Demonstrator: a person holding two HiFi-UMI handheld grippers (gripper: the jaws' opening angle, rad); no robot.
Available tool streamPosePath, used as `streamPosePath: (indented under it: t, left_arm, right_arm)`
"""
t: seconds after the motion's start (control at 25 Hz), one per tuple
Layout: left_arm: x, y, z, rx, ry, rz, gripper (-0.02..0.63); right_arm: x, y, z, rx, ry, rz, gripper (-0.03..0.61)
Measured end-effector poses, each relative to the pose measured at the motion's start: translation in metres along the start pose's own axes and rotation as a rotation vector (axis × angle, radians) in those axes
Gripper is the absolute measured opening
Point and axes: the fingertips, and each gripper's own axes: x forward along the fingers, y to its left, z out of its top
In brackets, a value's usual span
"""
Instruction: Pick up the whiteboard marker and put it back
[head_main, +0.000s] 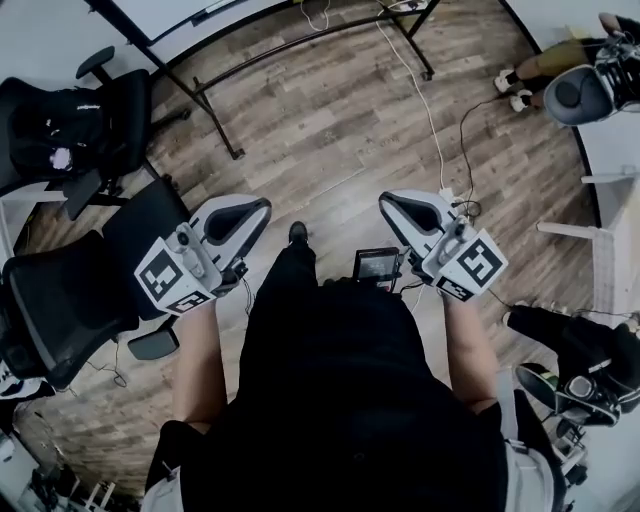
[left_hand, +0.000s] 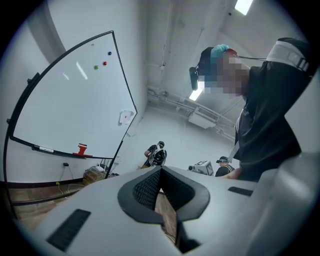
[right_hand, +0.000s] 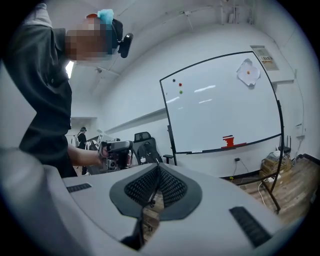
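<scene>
The whiteboard (left_hand: 75, 100) stands on a wheeled frame; its lower tray carries a red eraser (left_hand: 81, 149) and a small white marker-like item (left_hand: 45, 149). The right gripper view shows the same whiteboard (right_hand: 220, 100), its eraser (right_hand: 228, 141) and the white item (right_hand: 197, 151) on the tray. Both grippers are held out in front of the person's body, well short of the board. My left gripper (head_main: 260, 210) (left_hand: 160, 170) is shut with nothing in it. My right gripper (head_main: 390, 204) (right_hand: 157, 167) is also shut and holds nothing.
The whiteboard's black stand legs (head_main: 215, 115) cross the wooden floor ahead. Black office chairs (head_main: 70, 280) stand at the left. A white cable (head_main: 425, 100) runs over the floor to a power strip. Other people (left_hand: 156, 154) stand in the background.
</scene>
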Motion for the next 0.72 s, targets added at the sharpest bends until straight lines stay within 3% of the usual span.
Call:
streamPosePath:
  t: [0.2,0.4,0.72]
  left_arm:
    - [0.003,0.052,0.012,-0.051,-0.049,-0.021,0.012]
    - [0.023,0.087,0.011,-0.088,-0.056,0.008,0.012]
    - [0.100,0.139,0.012,-0.076,-0.050,0.082,0.012]
  right_arm:
    - [0.049,-0.028,0.022,-0.003,0.025,0.029,0.021]
    - [0.067,-0.070,0.039,0.021,0.021,0.059,0.020]
    - [0.083,-0.165,0.053,0.017,-0.007,0.185,0.020]
